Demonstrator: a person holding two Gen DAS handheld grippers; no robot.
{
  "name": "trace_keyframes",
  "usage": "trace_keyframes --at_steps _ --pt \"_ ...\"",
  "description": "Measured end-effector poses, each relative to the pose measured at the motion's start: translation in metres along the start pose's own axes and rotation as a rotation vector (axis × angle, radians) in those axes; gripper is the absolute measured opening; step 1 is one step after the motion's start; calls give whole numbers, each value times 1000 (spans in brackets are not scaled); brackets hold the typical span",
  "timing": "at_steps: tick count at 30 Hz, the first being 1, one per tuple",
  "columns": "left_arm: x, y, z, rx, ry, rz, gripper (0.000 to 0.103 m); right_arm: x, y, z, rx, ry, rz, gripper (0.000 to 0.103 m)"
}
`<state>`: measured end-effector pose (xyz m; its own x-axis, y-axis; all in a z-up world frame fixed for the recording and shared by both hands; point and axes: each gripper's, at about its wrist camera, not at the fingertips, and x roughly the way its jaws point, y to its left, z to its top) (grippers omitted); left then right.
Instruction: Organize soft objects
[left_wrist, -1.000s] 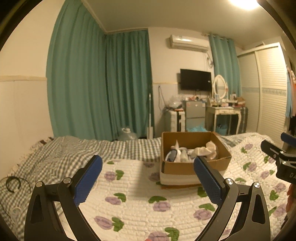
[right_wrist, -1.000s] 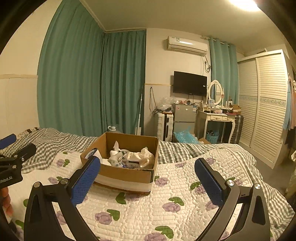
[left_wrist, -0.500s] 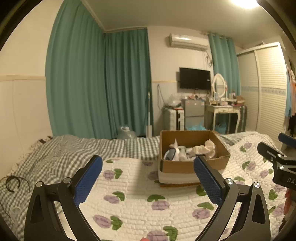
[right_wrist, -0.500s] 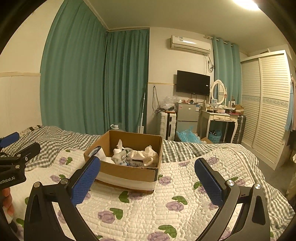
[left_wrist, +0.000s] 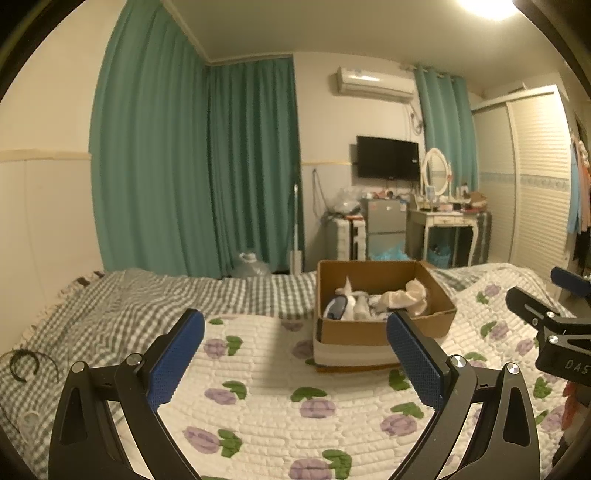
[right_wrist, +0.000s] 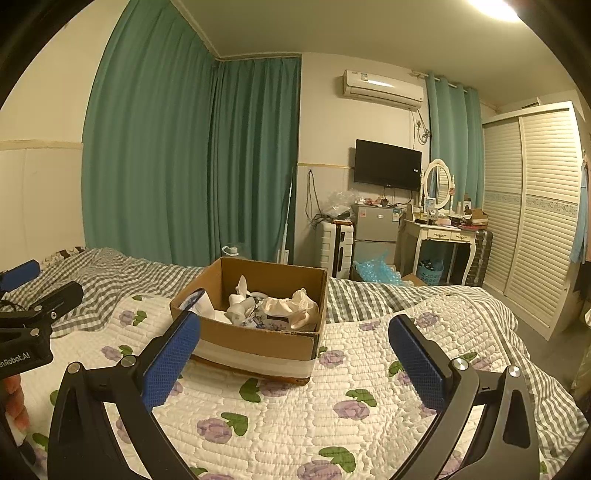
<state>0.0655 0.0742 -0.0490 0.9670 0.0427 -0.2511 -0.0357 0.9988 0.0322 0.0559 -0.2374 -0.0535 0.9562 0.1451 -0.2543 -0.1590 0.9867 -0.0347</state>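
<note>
A cardboard box (left_wrist: 384, 328) (right_wrist: 258, 339) sits on the flowered quilt (left_wrist: 266, 398) (right_wrist: 351, 398) of a bed. Inside lie soft things: a cream cloth (left_wrist: 408, 293) (right_wrist: 295, 306), white items (right_wrist: 240, 306) and a dark blue-rimmed piece (left_wrist: 336, 306). My left gripper (left_wrist: 295, 354) hovers open above the quilt, short of the box, nothing between its blue pads. My right gripper (right_wrist: 295, 354) is open too, empty, just in front of the box. Each gripper shows at the edge of the other's view.
A grey checked blanket (left_wrist: 122, 306) covers the bed's far and left side, with a dark headband (left_wrist: 22, 363) on it. Beyond the bed stand green curtains (left_wrist: 207, 166), a small fridge (right_wrist: 375, 232), a dressing table (right_wrist: 439, 236) and a louvred wardrobe (right_wrist: 535, 221).
Both views have shifted slightly; the box sits a little lower and nearer in the right wrist view. Both grippers stay open and empty.
</note>
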Motion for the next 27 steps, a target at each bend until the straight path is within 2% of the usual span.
trace_keyframes --at_steps 27 --pt "-1 0 1 1 3 -4 101 1 3 -3 -5 8 0 102"
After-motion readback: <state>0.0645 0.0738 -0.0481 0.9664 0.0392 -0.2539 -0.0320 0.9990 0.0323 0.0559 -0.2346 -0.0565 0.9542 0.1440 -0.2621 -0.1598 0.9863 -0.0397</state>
